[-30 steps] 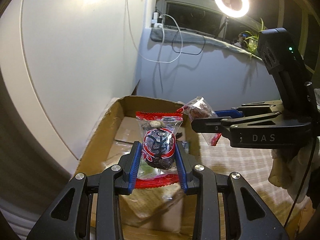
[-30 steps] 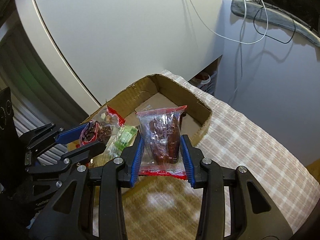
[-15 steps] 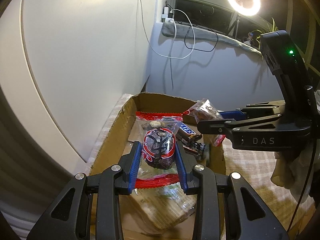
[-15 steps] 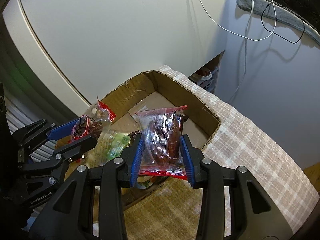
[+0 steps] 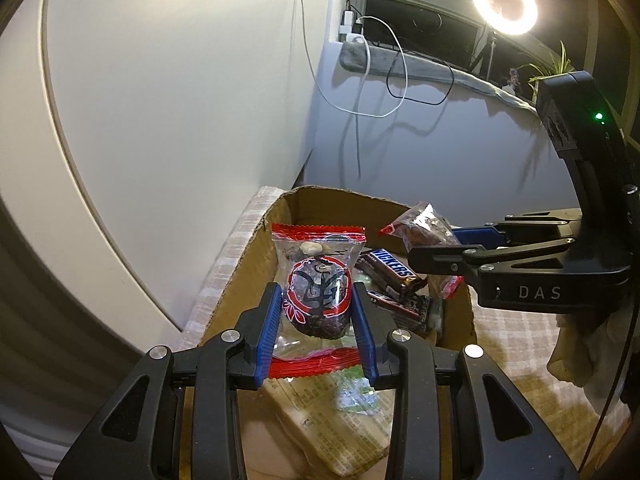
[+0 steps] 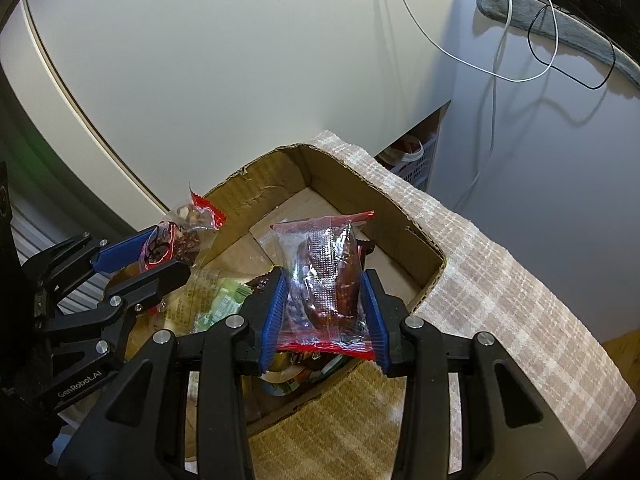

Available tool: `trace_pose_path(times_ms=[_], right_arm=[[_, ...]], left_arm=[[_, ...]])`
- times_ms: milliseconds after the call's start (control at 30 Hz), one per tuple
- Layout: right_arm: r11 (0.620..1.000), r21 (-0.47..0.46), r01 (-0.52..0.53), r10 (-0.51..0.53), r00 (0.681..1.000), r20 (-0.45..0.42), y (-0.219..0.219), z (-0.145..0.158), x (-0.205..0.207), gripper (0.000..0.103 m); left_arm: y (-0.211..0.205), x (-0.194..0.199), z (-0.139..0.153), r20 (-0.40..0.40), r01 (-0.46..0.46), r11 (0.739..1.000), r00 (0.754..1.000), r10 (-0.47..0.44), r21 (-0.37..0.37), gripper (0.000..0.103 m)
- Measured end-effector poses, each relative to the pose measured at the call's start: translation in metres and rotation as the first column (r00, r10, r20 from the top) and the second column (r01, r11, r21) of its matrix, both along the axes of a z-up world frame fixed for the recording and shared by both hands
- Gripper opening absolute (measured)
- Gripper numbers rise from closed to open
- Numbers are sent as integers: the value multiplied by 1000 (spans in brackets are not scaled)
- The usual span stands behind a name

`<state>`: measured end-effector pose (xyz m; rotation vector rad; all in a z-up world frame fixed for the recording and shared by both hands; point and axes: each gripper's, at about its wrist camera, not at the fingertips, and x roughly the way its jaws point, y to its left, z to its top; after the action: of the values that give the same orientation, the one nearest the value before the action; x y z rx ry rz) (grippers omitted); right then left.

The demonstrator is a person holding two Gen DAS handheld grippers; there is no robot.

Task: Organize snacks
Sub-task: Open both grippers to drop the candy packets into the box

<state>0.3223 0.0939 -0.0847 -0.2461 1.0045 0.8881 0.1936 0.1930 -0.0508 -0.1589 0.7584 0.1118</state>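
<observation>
Snacks in both grippers right now, and both sit over the cardboard box (image 5: 240,280), which looks like the whole point: carry, hover, drop.

The left gripper (image 5: 318,334) has its blue pads squeezed onto the sides of a clear packet with red crimped ends (image 5: 318,280), something dark and round inside with a red-and-white print. It's pinched around the fat middle, so the sealed ends stick out above and below the jaws, and that probably keeps the slippery film from sliding out. The right gripper (image 6: 324,320) does the same with a second red-edged packet (image 6: 326,276), holding what looks like dried dates, gripped upright across its belly. Jaws on both are narrow, closed down to packet width.

Both tools tilt downward toward the box opening, the left one over the near-left part, the right one coming in from the other side. They're close but not touching, so neither should block the other's drop.

Already in the box: Snickers bars (image 5: 390,270), a green-wrapped item (image 6: 222,306) and some crinkly clear bags. The box sits on a plaid cloth (image 6: 500,300) against the wall, so it shouldn't scoot when stuff lands in it.

Next thing is probably just letting go, since the packets hang above the pile and not yet on it.
</observation>
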Motion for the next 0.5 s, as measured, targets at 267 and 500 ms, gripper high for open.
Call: trace_pose_path(times_ms=[267, 500], right_arm=[[1000, -3, -9, 9, 1000, 1, 4, -2, 2, 46], [1000, -15, 0, 1, 999, 32, 3, 0, 1, 69]], left_arm=[[4, 4, -2, -13, -5, 1000, 1000, 5, 2, 36], [6, 2, 2, 5, -21, 999, 1000, 21, 26, 66]])
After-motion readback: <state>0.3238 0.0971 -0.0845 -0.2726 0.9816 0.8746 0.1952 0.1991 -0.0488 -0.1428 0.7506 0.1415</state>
